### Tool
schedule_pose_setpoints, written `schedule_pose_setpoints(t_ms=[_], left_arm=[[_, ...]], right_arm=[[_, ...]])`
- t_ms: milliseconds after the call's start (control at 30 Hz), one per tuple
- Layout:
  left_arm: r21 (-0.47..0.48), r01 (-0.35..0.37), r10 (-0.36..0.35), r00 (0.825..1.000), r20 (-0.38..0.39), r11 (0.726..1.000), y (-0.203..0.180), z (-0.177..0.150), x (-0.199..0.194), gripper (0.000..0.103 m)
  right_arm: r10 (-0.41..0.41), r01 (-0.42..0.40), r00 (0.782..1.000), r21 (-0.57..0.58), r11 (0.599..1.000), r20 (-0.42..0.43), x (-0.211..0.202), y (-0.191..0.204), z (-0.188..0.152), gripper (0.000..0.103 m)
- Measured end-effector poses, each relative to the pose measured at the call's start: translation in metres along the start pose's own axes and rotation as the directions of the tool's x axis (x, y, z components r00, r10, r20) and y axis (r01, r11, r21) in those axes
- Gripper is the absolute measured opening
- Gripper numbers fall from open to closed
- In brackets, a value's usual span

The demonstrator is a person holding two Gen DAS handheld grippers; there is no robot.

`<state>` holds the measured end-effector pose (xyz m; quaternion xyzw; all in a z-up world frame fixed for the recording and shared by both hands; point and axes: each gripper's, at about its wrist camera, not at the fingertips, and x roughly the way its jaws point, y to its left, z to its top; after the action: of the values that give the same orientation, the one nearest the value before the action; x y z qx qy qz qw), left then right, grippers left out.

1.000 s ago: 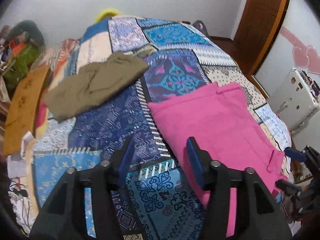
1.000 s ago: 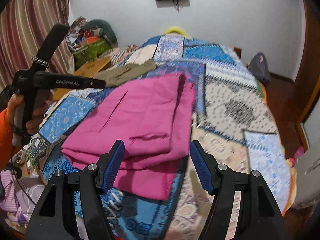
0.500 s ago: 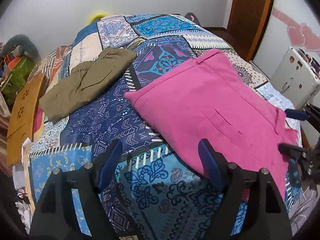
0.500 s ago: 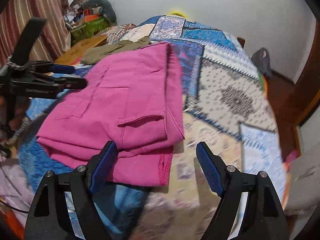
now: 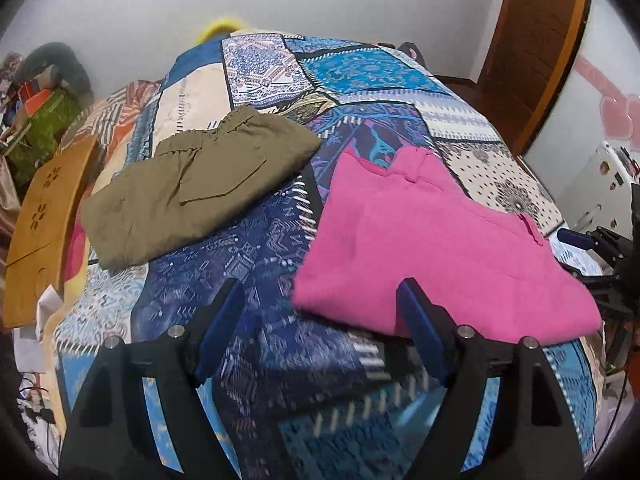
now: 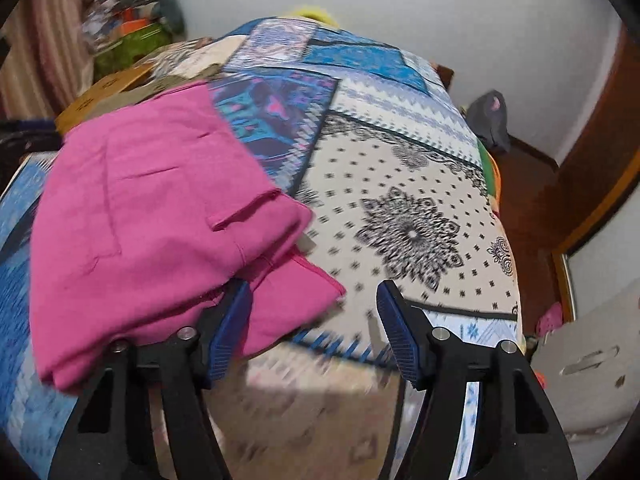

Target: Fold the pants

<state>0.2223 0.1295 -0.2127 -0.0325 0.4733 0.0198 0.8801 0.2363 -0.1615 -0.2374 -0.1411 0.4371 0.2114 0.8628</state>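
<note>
Two pants (image 5: pixel 432 240) (image 5: pixel 200 184) on, prob., patchwork bedspread (image 5: pixel 360 72)

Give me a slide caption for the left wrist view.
Open left gripper hovers at the near edge of folded pink pants on a patchwork bedspread, olive pants folded beyond.

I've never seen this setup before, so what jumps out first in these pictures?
The bright pink pants, folded and lying near the front edge of a busy blue patchwork bedspread. Behind them to the left lie folded olive-green pants. Black two-finger grippers with blue pads frame the bottom of each view.
</note>
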Motion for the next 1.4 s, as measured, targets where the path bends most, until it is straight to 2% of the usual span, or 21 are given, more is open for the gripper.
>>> schedule_pose_setpoints(t_ms=[100,167,233,333,467,533,700,800,900,967,1000,1067,1267,1400], left_arm=[[0.004,0.012,-0.012,1.000,-0.021,1.000,0.003,0.005,0.015,0.079],[0.001,0.023,-0.023,0.999,-0.041,1.000,0.004,0.003,0.024,0.079],[-0.001,0.022,-0.022,0.998,-0.058,1.000,0.005,-0.001,0.031,0.080],[0.012,0.012,-0.011,0.998,-0.056,1.000,0.004,-0.009,0.032,0.080],[0.011,0.010,-0.010,0.999,-0.037,1.000,0.006,-0.011,0.026,0.080],[0.000,0.026,-0.026,0.999,-0.041,1.000,0.008,-0.009,0.026,0.075],[-0.008,0.067,-0.067,0.995,-0.071,0.998,-0.001,-0.004,0.034,0.048],[-0.003,0.047,-0.047,0.996,-0.071,0.999,-0.008,-0.005,0.037,0.045],[-0.024,0.029,-0.031,0.997,-0.071,0.999,-0.009,-0.007,0.037,0.041],[-0.033,0.023,-0.026,0.997,-0.074,0.999,-0.008,-0.010,0.035,0.035],[-0.032,0.021,-0.023,0.997,-0.073,0.999,-0.009,-0.012,0.034,0.032],[-0.036,0.013,-0.016,0.998,-0.068,0.999,-0.010,-0.016,0.030,0.031],[-0.093,0.022,-0.028,0.997,-0.069,0.995,-0.009,-0.029,0.020,0.028],[-0.110,0.061,-0.067,0.996,-0.058,0.992,-0.005,-0.036,0.015,0.029]], right_arm=[[-0.021,0.021,1.000,0.009,1.000,-0.013,0.017,-0.008,0.007,0.050],[-0.036,0.036,0.999,0.005,0.999,-0.032,0.027,-0.012,0.012,0.038],[-0.009,0.011,0.999,0.035,0.999,-0.047,0.030,-0.019,0.015,0.036],[0.013,-0.011,0.999,0.066,0.998,-0.030,0.018,-0.026,0.018,0.036],[0.065,-0.069,0.997,0.100,0.993,0.038,-0.019,-0.024,0.024,0.037],[0.098,-0.104,0.993,0.090,0.991,0.070,-0.037,-0.015,0.026,0.037],[0.187,-0.193,0.978,0.054,0.980,0.094,-0.059,0.015,0.029,0.037],[0.236,-0.238,0.969,0.033,0.971,0.072,-0.053,0.035,0.024,0.038],[0.218,-0.217,0.976,-0.021,0.976,0.026,-0.038,0.050,0.012,0.038],[0.197,-0.197,0.980,-0.024,0.980,0.032,-0.031,0.049,0.007,0.051],[0.194,-0.194,0.980,-0.010,0.981,0.040,-0.030,0.046,0.007,0.054],[0.210,-0.210,0.977,0.011,0.978,0.033,-0.026,0.039,0.010,0.054],[0.181,-0.180,0.983,-0.017,0.983,0.031,-0.009,0.029,0.021,0.054],[0.142,-0.140,0.989,-0.043,0.989,0.045,0.002,0.025,0.030,0.055]])
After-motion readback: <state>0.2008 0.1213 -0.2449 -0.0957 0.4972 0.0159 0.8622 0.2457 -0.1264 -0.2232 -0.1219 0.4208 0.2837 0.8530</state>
